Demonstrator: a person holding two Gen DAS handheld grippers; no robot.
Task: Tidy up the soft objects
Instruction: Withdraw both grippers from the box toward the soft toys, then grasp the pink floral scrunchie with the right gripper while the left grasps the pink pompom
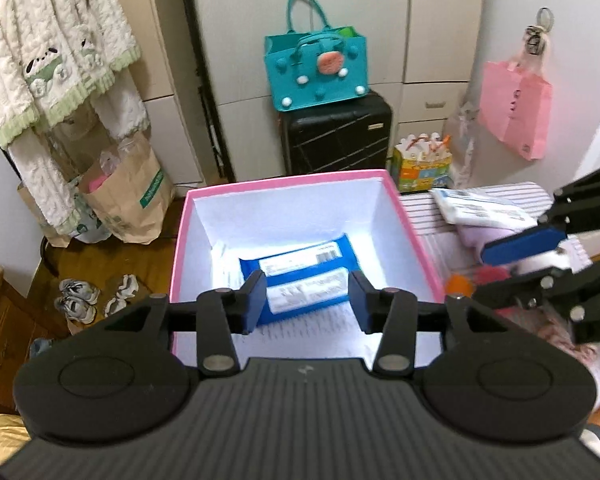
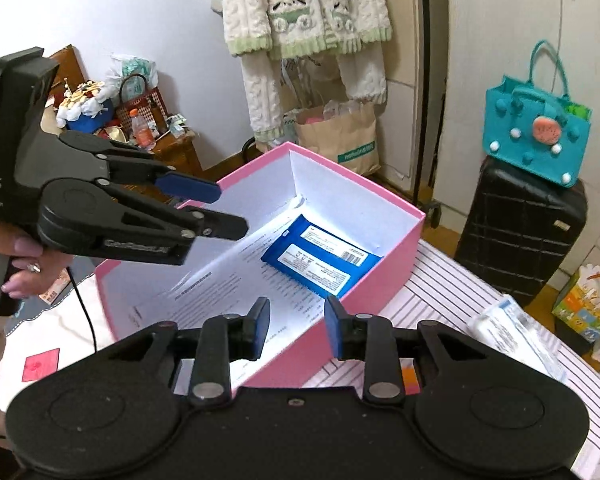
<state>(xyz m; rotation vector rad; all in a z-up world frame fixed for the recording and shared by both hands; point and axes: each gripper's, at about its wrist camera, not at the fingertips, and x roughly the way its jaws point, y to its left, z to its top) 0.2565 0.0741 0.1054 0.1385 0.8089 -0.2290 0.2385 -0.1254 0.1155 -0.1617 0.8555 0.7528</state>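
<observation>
A pink box [image 1: 414,232] with white inside stands on a striped cloth; it also shows in the right wrist view [image 2: 384,258]. A blue wipes pack [image 1: 300,276] lies flat inside it on a printed sheet [image 2: 236,284]; the pack shows in the right wrist view too [image 2: 320,258]. My left gripper [image 1: 308,300] is open and empty above the box's near edge. My right gripper [image 2: 296,328] is open and empty over the box's near wall. A white and blue pack [image 1: 476,210] lies on the cloth right of the box [image 2: 516,332].
A black suitcase [image 1: 336,136] with a teal bag [image 1: 316,68] on top stands behind the box. Paper bags [image 1: 128,196] and hanging cream knitwear [image 1: 48,40] are at left. A pink bag [image 1: 516,108] hangs at right. A cluttered wooden stand [image 2: 140,128] is far left.
</observation>
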